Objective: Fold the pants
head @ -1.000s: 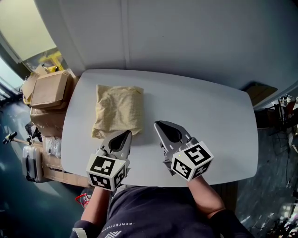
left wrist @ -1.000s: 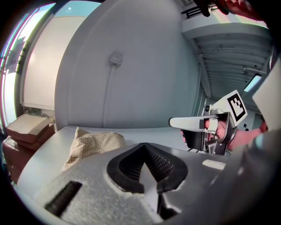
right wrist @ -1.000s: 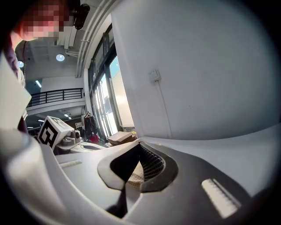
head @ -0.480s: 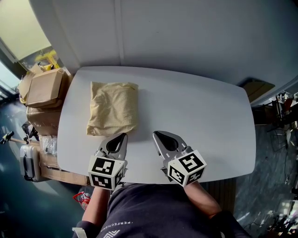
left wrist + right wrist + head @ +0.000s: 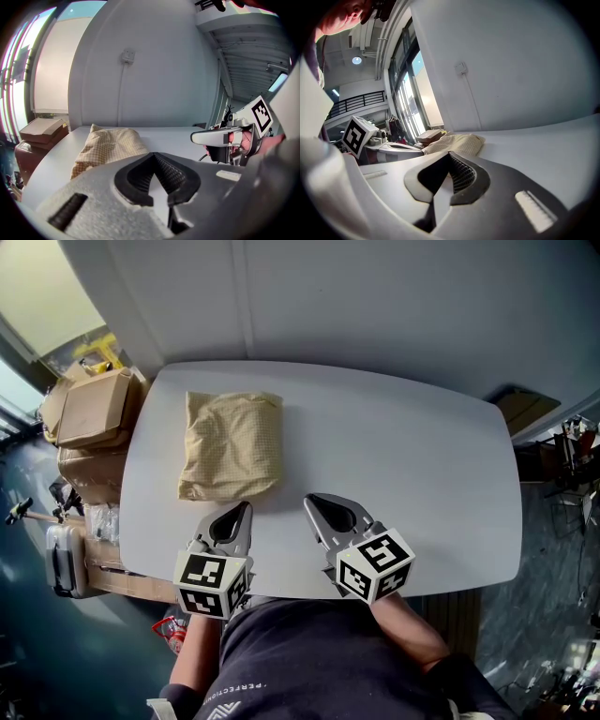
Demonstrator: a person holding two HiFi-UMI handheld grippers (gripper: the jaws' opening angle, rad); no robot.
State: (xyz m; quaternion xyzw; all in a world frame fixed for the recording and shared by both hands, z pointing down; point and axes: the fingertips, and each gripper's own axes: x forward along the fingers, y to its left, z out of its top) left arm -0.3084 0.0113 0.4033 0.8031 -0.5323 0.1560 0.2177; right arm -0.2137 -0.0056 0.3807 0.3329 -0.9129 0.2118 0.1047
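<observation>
- The yellow checked pants (image 5: 232, 445) lie on the far left part of the white table (image 5: 403, 456). They are folded up into one small, thick packet.
- No legs hang out. The sides of the packet line up fairly well. The top is a bit puffy, and the near corner sticks out a little.
- The left tongs (image 5: 245, 507) are closed tight, and there is nothing in them. Their tip is near the closest edge of the pants but does not touch it.
- The left gripper view shows this too: the pants (image 5: 110, 145) sit a little way past the closed tip.
- The right tongs (image 5: 309, 499) are closed too, and they hold nothing. They are over bare table, to the right of the pants.
- In the right gripper view, the pants (image 5: 457, 142) are off to the side and apart from that tip.
- I think the folding is done, or very close to done. Neither of the tongs is working on the cloth.
- What may be left is small: perhaps a pat to flatten the puffy top, or a tuck at the loose corner.
- The cardboard boxes (image 5: 94, 409) stand beside the table on the left, and they look like no part of the job.
</observation>
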